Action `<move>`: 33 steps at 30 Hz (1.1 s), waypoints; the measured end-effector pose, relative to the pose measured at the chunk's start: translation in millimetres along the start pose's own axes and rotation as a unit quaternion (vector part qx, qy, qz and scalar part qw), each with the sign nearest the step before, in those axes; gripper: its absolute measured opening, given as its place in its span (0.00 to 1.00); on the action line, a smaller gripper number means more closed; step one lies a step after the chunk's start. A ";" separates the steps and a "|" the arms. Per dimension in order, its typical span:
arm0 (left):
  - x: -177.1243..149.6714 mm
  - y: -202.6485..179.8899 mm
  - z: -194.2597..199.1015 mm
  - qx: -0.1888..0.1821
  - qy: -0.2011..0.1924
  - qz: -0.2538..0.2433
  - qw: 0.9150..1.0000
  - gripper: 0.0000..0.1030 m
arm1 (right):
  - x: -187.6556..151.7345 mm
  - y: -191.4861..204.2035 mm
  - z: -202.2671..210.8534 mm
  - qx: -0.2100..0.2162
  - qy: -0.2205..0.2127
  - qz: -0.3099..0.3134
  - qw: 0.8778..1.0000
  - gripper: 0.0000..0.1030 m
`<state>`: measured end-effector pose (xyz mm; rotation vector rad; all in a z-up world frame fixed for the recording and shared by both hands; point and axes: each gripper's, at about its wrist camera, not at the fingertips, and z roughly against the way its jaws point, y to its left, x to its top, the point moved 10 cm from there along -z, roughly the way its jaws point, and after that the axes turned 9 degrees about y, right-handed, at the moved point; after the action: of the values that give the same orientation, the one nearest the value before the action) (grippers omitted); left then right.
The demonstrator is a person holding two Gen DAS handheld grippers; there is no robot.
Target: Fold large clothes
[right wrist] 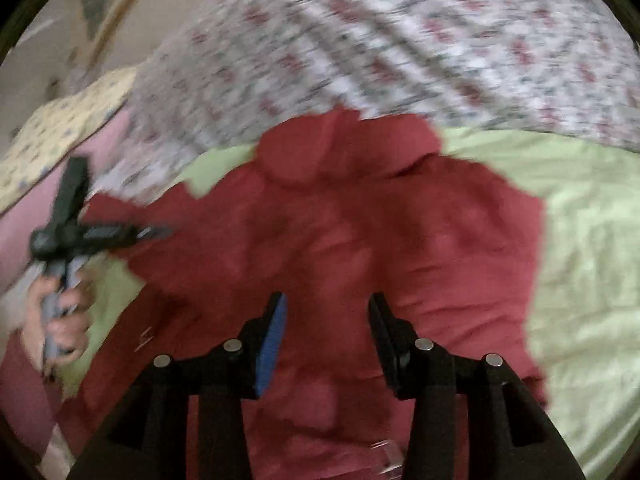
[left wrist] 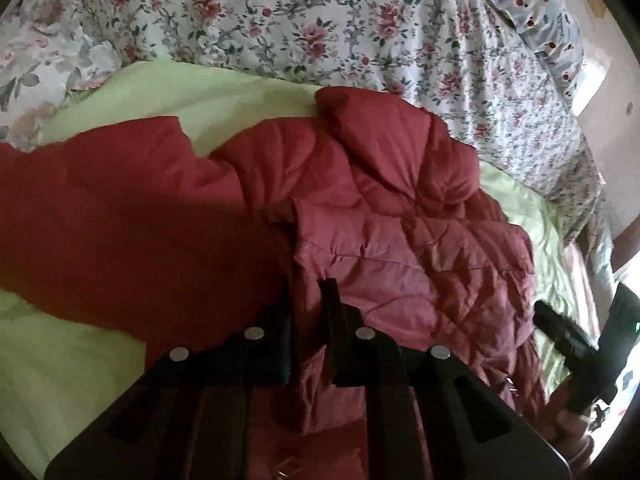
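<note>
A dark red quilted jacket [left wrist: 384, 216] lies spread on a light green sheet [left wrist: 224, 88] on a bed. In the left wrist view my left gripper [left wrist: 308, 302] is shut on a fold of the jacket's edge, and the red cloth runs up between its black fingers [left wrist: 330, 304]. In the blurred right wrist view the jacket [right wrist: 360, 232] lies flat with its hood away from me. My right gripper [right wrist: 328, 308] is open just over the jacket's lower middle, with nothing pinched. One of its fingers carries a blue pad [right wrist: 274, 340].
A floral duvet [left wrist: 320, 20] is heaped along the far side of the sheet. A person's hand [right wrist: 60, 320] holds the left tool at the left of the right wrist view. The right tool's black body [left wrist: 568, 336] shows by the bed's edge. Bare green sheet [right wrist: 580, 240] lies beside the jacket.
</note>
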<state>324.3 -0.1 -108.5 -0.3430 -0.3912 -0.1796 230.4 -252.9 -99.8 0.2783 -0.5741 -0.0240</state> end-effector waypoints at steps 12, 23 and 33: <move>-0.2 19.5 41.3 0.096 -0.079 -0.005 0.992 0.24 | -15.9 -38.1 -65.6 -0.062 0.077 -0.036 0.994 0.45; -19.7 -36.6 -15.7 0.076 -0.009 -0.085 0.993 0.24 | -16.9 -37.3 -70.2 -0.073 0.076 -0.036 0.994 0.45; -28.3 -20.1 -40.6 0.071 0.007 -0.065 0.995 0.25 | -7.4 -31.4 -45.2 -0.096 0.048 -0.019 0.994 0.45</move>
<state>307.7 -30.3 -149.2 -0.1769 -0.4106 -0.2789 250.2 -270.9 -148.4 0.1019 -0.4669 -0.1019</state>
